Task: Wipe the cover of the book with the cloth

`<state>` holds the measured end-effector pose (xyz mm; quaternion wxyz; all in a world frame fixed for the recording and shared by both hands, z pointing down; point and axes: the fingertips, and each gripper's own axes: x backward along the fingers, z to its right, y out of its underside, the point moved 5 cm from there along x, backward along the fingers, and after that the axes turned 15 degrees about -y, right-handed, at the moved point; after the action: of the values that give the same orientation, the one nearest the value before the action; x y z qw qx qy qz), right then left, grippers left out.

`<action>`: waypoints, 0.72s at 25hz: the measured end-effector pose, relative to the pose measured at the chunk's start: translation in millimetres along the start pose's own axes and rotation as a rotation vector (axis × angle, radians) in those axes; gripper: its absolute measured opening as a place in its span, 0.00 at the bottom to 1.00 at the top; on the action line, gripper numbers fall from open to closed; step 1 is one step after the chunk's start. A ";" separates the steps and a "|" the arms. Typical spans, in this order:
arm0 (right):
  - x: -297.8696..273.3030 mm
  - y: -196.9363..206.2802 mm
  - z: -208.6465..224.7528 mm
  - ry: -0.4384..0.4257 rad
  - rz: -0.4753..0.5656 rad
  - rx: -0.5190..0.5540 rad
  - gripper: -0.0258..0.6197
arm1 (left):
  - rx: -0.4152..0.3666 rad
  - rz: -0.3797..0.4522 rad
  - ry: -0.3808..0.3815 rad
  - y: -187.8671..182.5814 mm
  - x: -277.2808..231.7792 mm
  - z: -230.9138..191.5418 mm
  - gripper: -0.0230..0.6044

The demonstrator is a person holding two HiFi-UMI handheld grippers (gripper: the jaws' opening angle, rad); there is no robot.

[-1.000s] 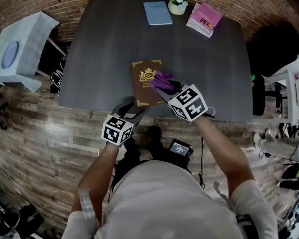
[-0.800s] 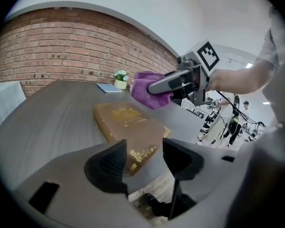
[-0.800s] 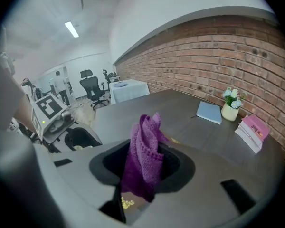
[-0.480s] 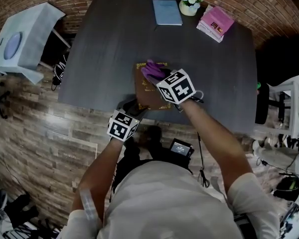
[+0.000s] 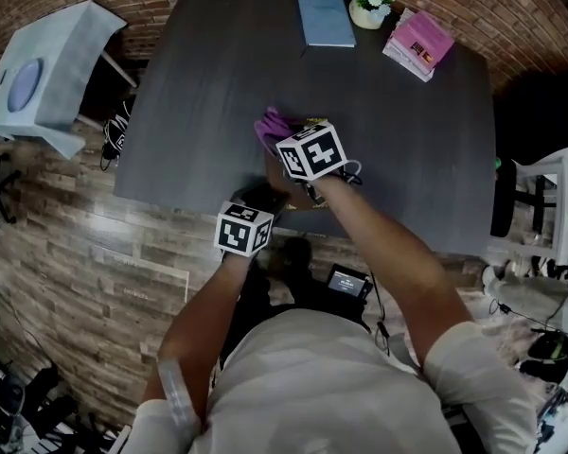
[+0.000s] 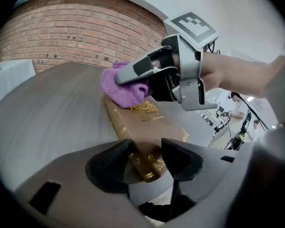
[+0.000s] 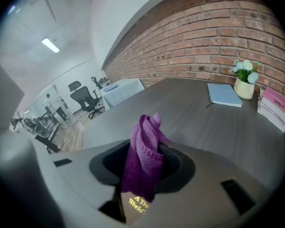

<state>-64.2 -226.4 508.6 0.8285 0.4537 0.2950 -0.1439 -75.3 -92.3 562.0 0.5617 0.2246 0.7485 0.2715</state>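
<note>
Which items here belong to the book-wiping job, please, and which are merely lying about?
In use: brown book, purple cloth in the right hand-held gripper.
Lying about: blue notebook, flower pot, pink books.

Picture quality and lighting, as we find them:

- Head view: we record even, soft, moderate light with no hard glare. The table (image 5: 208, 83) reads dark and matte, and a dense shadow lies on the floor (image 5: 293, 253) by its near edge. Straight lines bow strongly and the corners darken.
- Left gripper view: we note a black circular vignette and a washed-out white upper right. The table (image 6: 42, 113) carries a pale sheen, and the nearest foreground is soft and dark.
- Right gripper view: we list a bright ceiling light (image 7: 50, 45), with the brick wall (image 7: 218, 42) curved by the lens. The cloth (image 7: 145, 160) is fairly sharp, its lower folds shaded. Gilt lettering glints on the book (image 7: 137, 205), and the rim is blurred grey.
</note>
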 end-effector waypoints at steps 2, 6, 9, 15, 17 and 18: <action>-3.7 5.8 8.7 0.023 0.006 -0.052 0.26 | 0.078 -0.019 -0.004 2.1 -1.2 -1.2 0.40; -2.5 9.1 20.0 0.034 0.040 -0.108 0.26 | 0.169 -0.026 -0.008 5.0 -1.9 -3.1 0.39; 1.9 9.9 23.5 0.044 0.052 -0.114 0.26 | 0.208 -0.027 -0.008 7.6 -1.5 -4.3 0.39; 19.6 18.2 39.0 0.093 0.062 -0.123 0.26 | 0.202 -0.030 -0.027 8.3 -0.5 -3.7 0.39; 25.6 19.6 43.4 0.103 0.064 -0.124 0.26 | 0.199 -0.032 -0.032 7.8 -0.3 -3.7 0.39; 28.9 20.5 45.5 0.111 0.065 -0.127 0.26 | 0.197 -0.033 -0.033 7.6 -0.1 -3.6 0.39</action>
<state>-14.9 -252.4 523.1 0.8421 0.4171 0.3341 -0.0727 -78.5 -87.3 567.8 0.5536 0.2711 0.7658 0.1834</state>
